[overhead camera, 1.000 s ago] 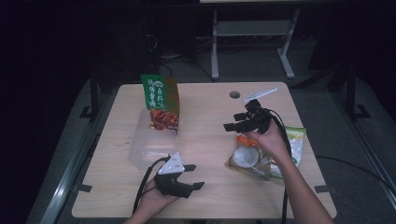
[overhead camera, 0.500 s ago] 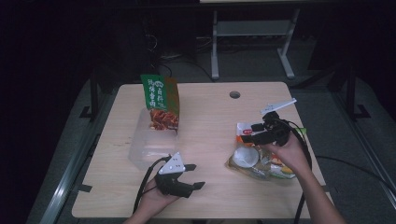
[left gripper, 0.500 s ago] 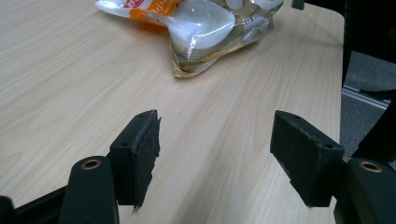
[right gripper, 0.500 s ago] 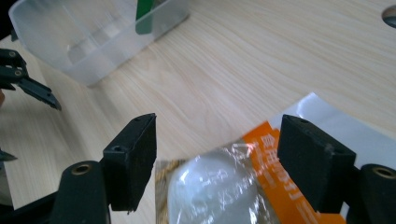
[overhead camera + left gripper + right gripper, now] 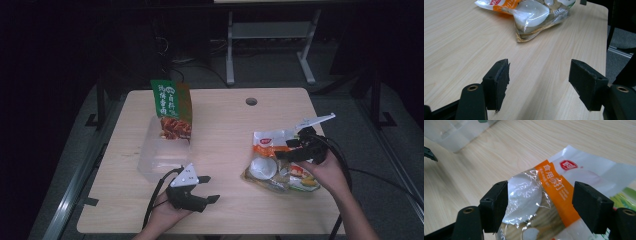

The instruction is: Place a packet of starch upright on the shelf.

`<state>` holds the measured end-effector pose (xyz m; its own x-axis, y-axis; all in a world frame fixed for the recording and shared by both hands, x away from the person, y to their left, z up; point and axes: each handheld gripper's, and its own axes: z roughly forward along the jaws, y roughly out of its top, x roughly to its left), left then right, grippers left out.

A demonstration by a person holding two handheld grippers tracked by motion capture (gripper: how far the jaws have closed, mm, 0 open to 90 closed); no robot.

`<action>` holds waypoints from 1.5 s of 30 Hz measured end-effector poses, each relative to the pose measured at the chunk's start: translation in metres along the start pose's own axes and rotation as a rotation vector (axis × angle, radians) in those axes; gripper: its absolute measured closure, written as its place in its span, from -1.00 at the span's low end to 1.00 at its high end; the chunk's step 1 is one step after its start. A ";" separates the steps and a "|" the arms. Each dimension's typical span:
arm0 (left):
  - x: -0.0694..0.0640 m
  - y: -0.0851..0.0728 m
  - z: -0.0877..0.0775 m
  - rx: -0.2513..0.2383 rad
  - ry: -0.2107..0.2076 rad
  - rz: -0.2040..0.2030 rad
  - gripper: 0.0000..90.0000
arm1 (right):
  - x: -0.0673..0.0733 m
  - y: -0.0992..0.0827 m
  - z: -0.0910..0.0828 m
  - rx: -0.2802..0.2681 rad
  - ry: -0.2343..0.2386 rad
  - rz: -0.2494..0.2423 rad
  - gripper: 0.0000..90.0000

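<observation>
A clear food packet (image 5: 272, 165) with an orange band and white pieces inside lies flat on the right side of the wooden table (image 5: 225, 125). My right gripper (image 5: 283, 149) hovers just over its far end, open; in the right gripper view (image 5: 540, 200) the jaws straddle the packet (image 5: 554, 185) without pressing it. At the near edge my left gripper (image 5: 212, 189) rests low, open and empty. Seen from the left gripper view (image 5: 539, 75), it points across bare wood toward the packet (image 5: 531, 12).
A green snack bag (image 5: 172, 107) stands upright in a clear plastic container (image 5: 155, 157) on the table's left half; that container (image 5: 454, 132) appears again in the right gripper view. A cable hole (image 5: 251, 101) sits near the far edge. Dark floor surrounds the table.
My right gripper has moved from the far middle of the table rightward and nearer, sinking over the packet. The left gripper has stayed put.
</observation>
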<state>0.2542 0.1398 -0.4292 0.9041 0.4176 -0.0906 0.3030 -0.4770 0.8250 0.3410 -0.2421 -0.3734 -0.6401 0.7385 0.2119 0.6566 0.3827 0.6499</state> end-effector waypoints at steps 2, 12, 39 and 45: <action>0.000 0.000 0.001 0.001 -0.004 -0.003 -0.28 | -0.002 -0.003 -0.002 0.003 -0.011 0.005 -0.36; -0.002 0.000 0.005 0.005 -0.012 -0.010 -0.29 | -0.020 -0.021 -0.001 0.028 -0.059 0.048 -0.31; -0.001 -0.001 0.006 0.002 -0.008 -0.018 -0.29 | -0.032 -0.015 0.019 -0.005 -0.066 0.056 0.43; -0.001 -0.001 0.006 0.003 -0.010 -0.017 -0.30 | -0.033 -0.013 0.024 0.000 -0.032 0.076 0.47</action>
<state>0.2552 0.1348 -0.4332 0.9017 0.4181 -0.1100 0.3191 -0.4719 0.8219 0.3635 -0.2579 -0.4065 -0.5752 0.7828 0.2375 0.7032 0.3248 0.6325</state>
